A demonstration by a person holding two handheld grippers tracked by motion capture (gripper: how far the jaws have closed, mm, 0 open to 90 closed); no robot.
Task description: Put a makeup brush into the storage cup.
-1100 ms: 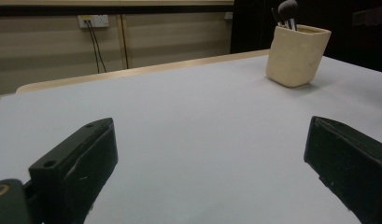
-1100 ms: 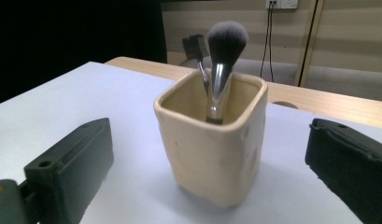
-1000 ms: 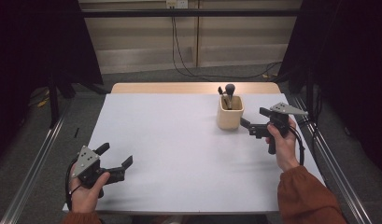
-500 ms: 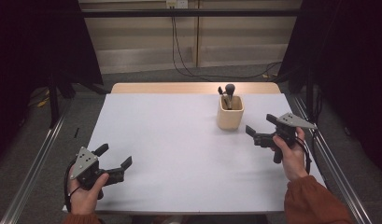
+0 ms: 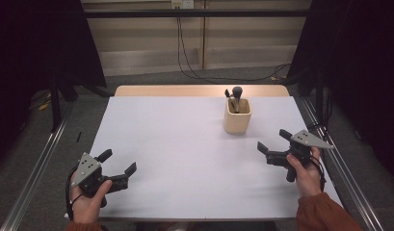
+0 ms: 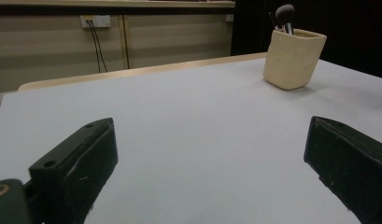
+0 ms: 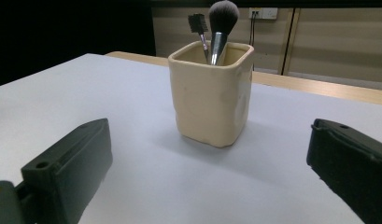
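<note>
Currently both jaws stand released: right gripper [image 5: 274,146] near the cream cup [image 5: 237,116] holding makeup brushes [image 5: 237,94], left gripper [image 5: 118,163] well apart

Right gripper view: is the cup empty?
No, two brushes stand upright in the cup, their heads above its rim.

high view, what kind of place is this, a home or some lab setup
Most likely a lab or recording rig, not a home: a bare white table framed by dark curtains, loose cables down the back wall, and a hand-held gripper by a beige cup.
</note>
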